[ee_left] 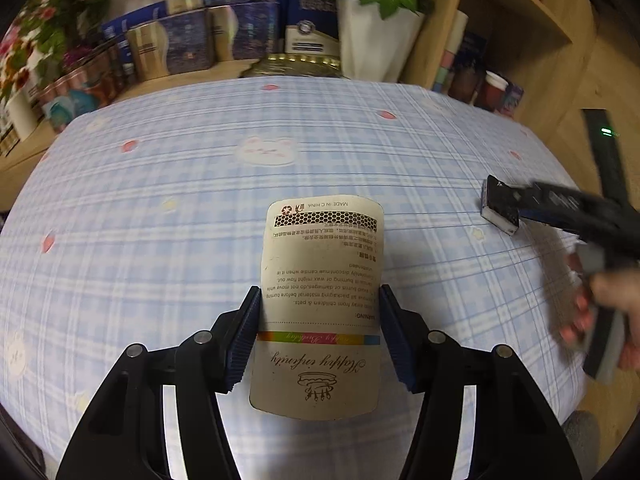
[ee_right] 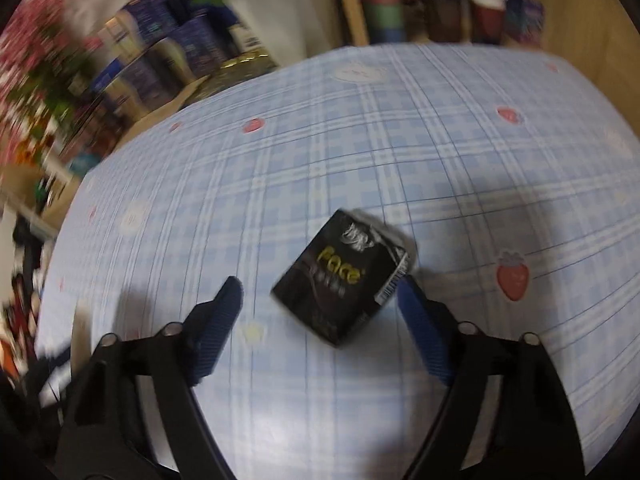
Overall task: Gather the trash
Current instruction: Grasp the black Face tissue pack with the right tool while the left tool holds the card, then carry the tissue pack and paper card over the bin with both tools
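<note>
Left claw (ee_left: 320,300) clamped on a cream printed-paper candle package (ee_left: 320,300), held above the desk (ee_left: 160,200) with its blue-and-white checked cloth. Right claw (ee_right: 320,292) spread wide, straddling a small black cardboard box with yellow lettering (ee_right: 340,280) lying on the cloth, right fingertip (ee_right: 408,292) just beside its barcode edge, left fingertip apart. Motion-blurred on the right.

"MADE IN CHINA" on cream card (ee_left: 320,300); "Face" on black box (ee_right: 344,280)
</note>
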`<action>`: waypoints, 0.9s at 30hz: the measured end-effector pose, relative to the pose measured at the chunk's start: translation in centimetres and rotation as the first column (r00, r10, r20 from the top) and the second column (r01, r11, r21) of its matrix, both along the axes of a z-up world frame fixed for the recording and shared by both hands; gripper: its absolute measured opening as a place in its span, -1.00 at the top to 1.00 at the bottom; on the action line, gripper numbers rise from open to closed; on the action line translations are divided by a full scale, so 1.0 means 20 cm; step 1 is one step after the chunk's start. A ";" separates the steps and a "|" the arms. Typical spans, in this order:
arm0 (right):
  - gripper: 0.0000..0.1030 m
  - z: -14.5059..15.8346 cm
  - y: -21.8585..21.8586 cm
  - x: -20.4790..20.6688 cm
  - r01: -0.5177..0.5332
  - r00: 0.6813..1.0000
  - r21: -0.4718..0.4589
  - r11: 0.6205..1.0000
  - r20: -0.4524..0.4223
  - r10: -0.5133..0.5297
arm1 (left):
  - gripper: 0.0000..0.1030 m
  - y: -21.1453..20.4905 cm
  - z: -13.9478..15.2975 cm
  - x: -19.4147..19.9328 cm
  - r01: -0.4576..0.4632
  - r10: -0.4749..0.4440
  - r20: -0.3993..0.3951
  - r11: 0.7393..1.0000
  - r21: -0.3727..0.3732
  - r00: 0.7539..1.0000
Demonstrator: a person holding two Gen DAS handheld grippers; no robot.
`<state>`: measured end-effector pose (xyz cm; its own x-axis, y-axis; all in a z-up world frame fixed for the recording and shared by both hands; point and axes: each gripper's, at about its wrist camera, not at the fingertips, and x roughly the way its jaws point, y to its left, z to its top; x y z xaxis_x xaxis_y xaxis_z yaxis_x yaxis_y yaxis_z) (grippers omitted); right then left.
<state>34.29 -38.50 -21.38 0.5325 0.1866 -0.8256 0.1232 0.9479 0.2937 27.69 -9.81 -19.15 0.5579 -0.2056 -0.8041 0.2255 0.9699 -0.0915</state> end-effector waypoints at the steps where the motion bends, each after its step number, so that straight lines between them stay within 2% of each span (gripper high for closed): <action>1: -0.54 -0.01 0.00 0.03 0.032 0.999 0.005 0.999 -0.015 -0.032 | -0.10 0.03 0.01 -0.02 -0.010 0.010 0.002 1.000 -0.009 1.000; 3: -0.54 -0.02 0.01 0.05 0.063 0.998 -0.007 0.998 -0.013 -0.063 | -0.10 0.08 0.02 -0.04 -0.027 0.027 0.003 0.999 -0.025 1.000; 8: -0.53 -0.04 0.14 0.12 0.018 0.998 -0.200 0.980 -0.058 -0.030 | -0.10 0.18 0.06 -0.09 -0.058 0.059 0.011 0.997 -0.057 0.998; 11: -0.32 -0.05 0.18 0.11 -0.004 0.997 -0.267 0.964 -0.070 -0.016 | -0.10 0.21 0.09 -0.13 -0.063 0.065 0.022 0.996 -0.066 0.998; 13: -0.04 -0.04 0.18 0.10 -0.010 0.998 -0.268 0.963 -0.070 -0.009 | -0.10 0.23 0.11 -0.16 -0.066 0.068 0.027 0.995 -0.072 0.997; 19: 0.23 -0.01 0.23 0.01 -0.073 0.995 -0.273 0.959 -0.080 0.053 | -0.10 0.25 0.12 -0.23 -0.071 0.074 0.029 0.994 -0.080 0.997; 27: 0.28 0.10 0.37 -0.15 -0.165 0.986 -0.267 0.949 -0.032 0.162 | -0.10 0.29 0.19 -0.34 -0.078 0.082 0.049 0.994 -0.079 0.995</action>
<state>31.28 -31.06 -19.42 0.5048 0.0414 -0.8622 -0.0385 0.9989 0.0254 20.90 -4.09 -15.36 0.6160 -0.2191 -0.7567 0.1544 0.9755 -0.1569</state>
